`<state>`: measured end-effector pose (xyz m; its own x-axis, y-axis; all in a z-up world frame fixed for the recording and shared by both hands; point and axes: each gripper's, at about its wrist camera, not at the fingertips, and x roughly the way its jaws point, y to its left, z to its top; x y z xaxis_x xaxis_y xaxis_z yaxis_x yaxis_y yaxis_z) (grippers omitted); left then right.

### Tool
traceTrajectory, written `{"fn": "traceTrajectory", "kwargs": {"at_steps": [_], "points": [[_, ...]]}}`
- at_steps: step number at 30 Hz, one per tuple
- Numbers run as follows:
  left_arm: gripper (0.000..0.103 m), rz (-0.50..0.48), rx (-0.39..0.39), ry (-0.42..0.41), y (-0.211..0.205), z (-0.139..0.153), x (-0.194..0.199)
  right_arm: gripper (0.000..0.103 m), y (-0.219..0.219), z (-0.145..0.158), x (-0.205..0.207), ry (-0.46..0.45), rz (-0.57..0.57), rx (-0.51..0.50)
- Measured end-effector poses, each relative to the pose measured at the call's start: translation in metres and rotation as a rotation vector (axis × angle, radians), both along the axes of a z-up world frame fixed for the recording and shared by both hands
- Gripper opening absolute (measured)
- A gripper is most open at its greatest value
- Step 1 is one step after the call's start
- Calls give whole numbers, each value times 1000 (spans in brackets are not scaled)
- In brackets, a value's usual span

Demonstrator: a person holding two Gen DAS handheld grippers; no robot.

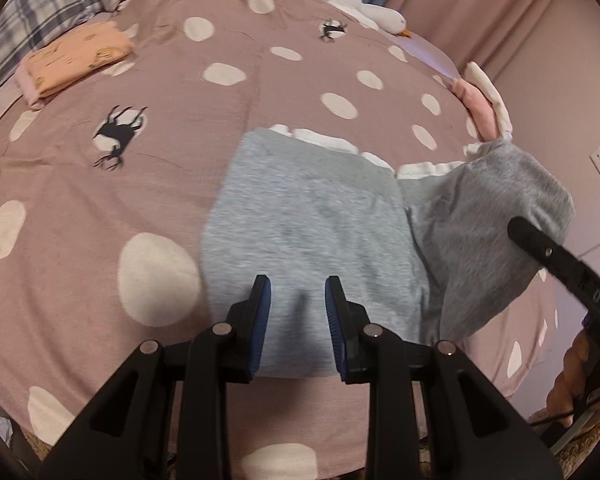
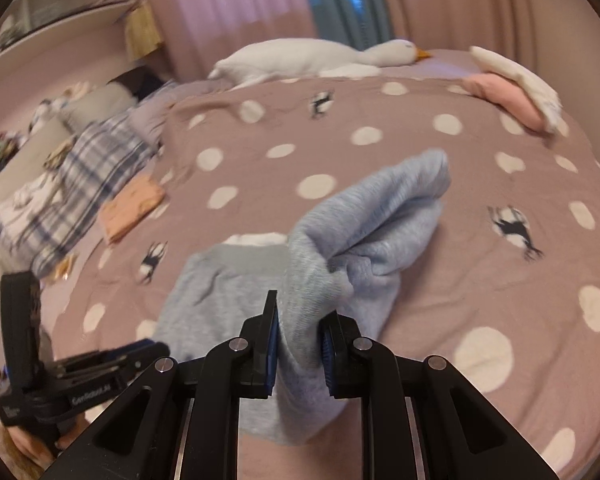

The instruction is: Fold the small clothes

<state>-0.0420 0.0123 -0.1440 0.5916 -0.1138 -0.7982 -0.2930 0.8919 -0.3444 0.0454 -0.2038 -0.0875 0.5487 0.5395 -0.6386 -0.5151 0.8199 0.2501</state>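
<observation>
A small grey garment (image 1: 312, 216) with a white frilled hem (image 1: 324, 140) lies on the pink dotted bedspread (image 1: 100, 184). My left gripper (image 1: 298, 300) is open just above the garment's near edge and holds nothing. My right gripper (image 2: 298, 320) is shut on a bunched fold of the grey garment (image 2: 372, 220) and lifts its right side off the bed. In the left wrist view the lifted part (image 1: 500, 232) hangs from the right gripper's finger (image 1: 548, 252).
A folded peach and pink pile (image 1: 76, 60) sits at the far left. A pink and white garment (image 1: 484, 96) lies at the far right edge. A white plush goose (image 2: 312, 58) and a plaid blanket (image 2: 88, 176) lie at the back.
</observation>
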Motion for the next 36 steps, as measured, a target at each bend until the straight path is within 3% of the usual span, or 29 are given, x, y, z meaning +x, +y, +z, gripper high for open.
{"fn": "traceTrajectory", "kwargs": {"at_steps": [7,18,20,22,26,28,30,36], "points": [[28,46,-12,12,14,-4,-1,19,36,-16,-14,36,141,-41],[33,56,-91,27,25,-11,-4,19,74,-58,-20,186,269,-110],[38,47,-120,19,27,-11,-2,19,71,-55,-20,184,272,-104],[51,32,-160,3,28,-8,0,19,64,-52,-20,191,270,-79],[62,7,-196,-19,26,1,10,20,47,-49,-19,229,270,-14],[71,-19,-195,-27,24,5,19,26,33,-46,-21,242,268,15],[74,-51,-200,-29,20,6,28,55,19,-44,-22,241,233,17],[75,-122,-264,31,5,-10,61,57,-20,-52,-16,250,70,14]]}}
